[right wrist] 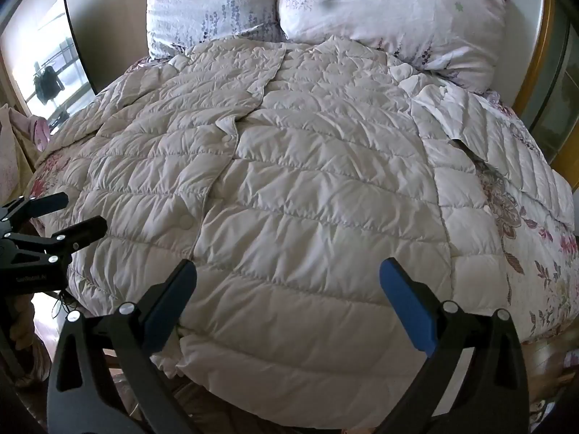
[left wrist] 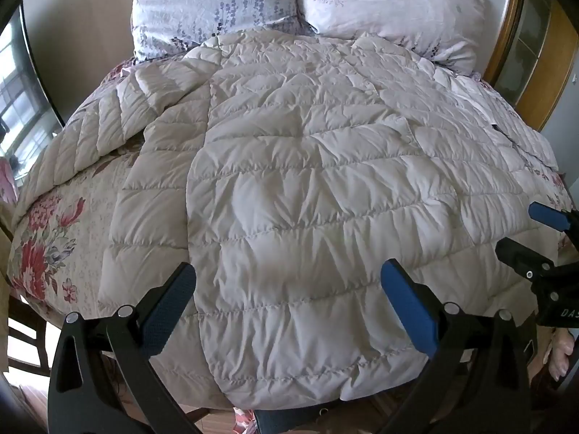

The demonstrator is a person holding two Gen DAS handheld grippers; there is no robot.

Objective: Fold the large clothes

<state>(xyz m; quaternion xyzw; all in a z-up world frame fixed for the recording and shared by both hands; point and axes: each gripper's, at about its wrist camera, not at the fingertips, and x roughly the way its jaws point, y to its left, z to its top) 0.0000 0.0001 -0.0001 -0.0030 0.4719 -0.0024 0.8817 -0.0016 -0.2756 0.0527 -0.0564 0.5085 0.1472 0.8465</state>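
Note:
A large beige quilted down coat (left wrist: pixel 307 166) (right wrist: pixel 307 181) lies spread flat on the bed, its hem at the near edge and its collar up by the pillows. One sleeve (left wrist: pixel 90 137) stretches out to the left, the other sleeve (right wrist: pixel 506 152) to the right. A snap button (right wrist: pixel 186 221) shows on the front placket. My left gripper (left wrist: pixel 287 271) hovers open over the hem's left half, nothing between its fingers. My right gripper (right wrist: pixel 287 267) is open too, over the right half. Each shows in the other's view: right gripper (left wrist: pixel 535 231), left gripper (right wrist: pixel 54 217).
Two pale floral pillows (left wrist: pixel 217 3) (left wrist: pixel 391 11) lean at the bed's head. A flowered bedspread (left wrist: pixel 54 238) (right wrist: pixel 535 253) shows on both sides of the coat. A wooden frame (left wrist: pixel 506 36) stands at the right, a window (left wrist: pixel 18 90) at the left. A person's hand (left wrist: pixel 562 354) is at the lower right.

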